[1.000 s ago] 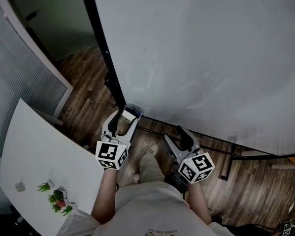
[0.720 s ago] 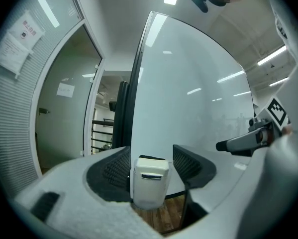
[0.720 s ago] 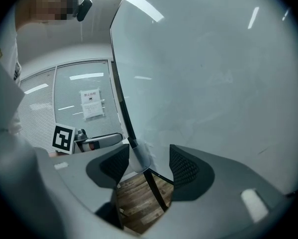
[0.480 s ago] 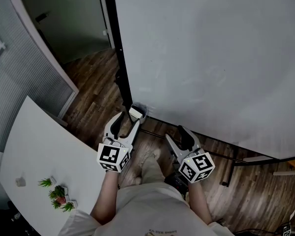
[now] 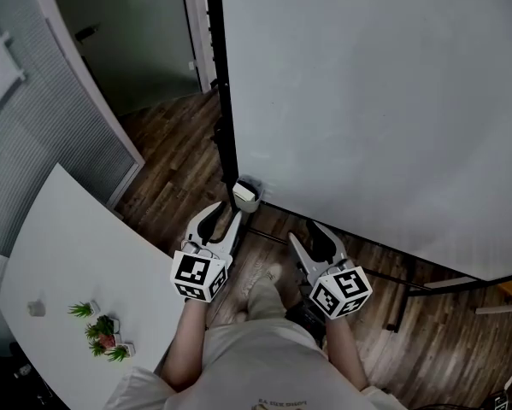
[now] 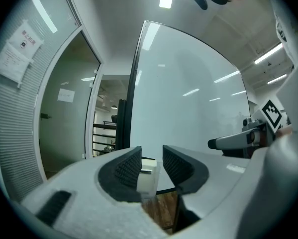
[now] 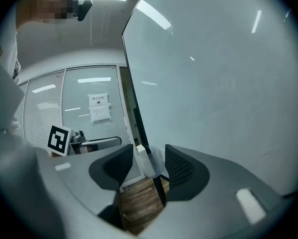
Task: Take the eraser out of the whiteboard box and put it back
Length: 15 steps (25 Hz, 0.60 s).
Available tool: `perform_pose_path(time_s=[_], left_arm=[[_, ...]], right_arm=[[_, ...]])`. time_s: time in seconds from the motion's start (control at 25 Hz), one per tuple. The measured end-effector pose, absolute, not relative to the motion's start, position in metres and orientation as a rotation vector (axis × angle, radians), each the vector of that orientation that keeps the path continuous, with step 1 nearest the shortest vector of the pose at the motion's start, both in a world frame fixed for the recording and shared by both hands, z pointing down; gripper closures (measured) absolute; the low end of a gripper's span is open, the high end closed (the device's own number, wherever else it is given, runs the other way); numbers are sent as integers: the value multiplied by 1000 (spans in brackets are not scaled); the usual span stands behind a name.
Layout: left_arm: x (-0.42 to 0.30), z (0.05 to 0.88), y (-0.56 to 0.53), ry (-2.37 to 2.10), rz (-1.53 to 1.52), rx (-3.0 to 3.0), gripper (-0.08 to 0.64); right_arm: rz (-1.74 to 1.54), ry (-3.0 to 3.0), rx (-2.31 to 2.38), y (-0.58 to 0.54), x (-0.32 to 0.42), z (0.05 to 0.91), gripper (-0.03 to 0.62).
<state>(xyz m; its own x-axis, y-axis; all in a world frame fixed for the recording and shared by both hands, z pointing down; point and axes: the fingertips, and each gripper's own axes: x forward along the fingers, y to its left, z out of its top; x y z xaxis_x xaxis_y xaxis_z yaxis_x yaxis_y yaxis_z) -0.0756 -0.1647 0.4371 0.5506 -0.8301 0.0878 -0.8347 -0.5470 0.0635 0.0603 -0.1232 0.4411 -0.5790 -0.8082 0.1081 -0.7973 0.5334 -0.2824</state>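
Note:
A small clear whiteboard box (image 5: 246, 196) hangs at the whiteboard's (image 5: 367, 101) lower left corner, with the white eraser (image 5: 243, 194) inside it. My left gripper (image 5: 224, 219) sits just short of the box, with nothing between its jaws, which have just been closing and still show a gap. In the left gripper view (image 6: 152, 156) the eraser (image 6: 148, 176) shows through that gap, ahead of the tips. My right gripper (image 5: 311, 236) hangs to the right, open and empty, its jaws also having narrowed a little. The right gripper view (image 7: 149, 156) shows the box (image 7: 152, 164) beyond its jaws.
The whiteboard's black frame post (image 5: 226, 118) runs down to the box. A white table (image 5: 76, 263) with small potted plants (image 5: 100, 342) stands at the left. Behind it is a glass partition with blinds (image 5: 33, 143). Wooden floor (image 5: 174, 143) lies below.
A second ago the left jaws stood around the eraser in the box. The left gripper has since drawn back from the box with narrower jaws, and the eraser stays in the box. Both hands rose slightly.

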Motion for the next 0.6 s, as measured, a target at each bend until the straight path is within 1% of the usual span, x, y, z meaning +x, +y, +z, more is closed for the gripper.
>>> perform_pose_path(time_s=[0.28,0.32,0.36,0.4,0.44,0.6], left_arm=[[-83,436,-153,-1451,76,2671,469],[-83,436,-152,-1446,78,2673,484],[-84,437,-150,-1440,80,2675,513],[-84,437,-149,-1435,81,2678,537],[-84,438,-148,-1434,79,2680,557],[-88,435,-147,-1459,78,2692,561]], right_arm=[[-394,2662,-1378,-115,57,418,487],[-387,2664,-1386,-115,57,418,508],[-381,2670,-1390,-115,57,418,546],[-376,2678,-1393,-114,56,418,568],[-374,2685,-1394,-114,55,419,580],[-390,2673,-1400,-113,54,419,580]])
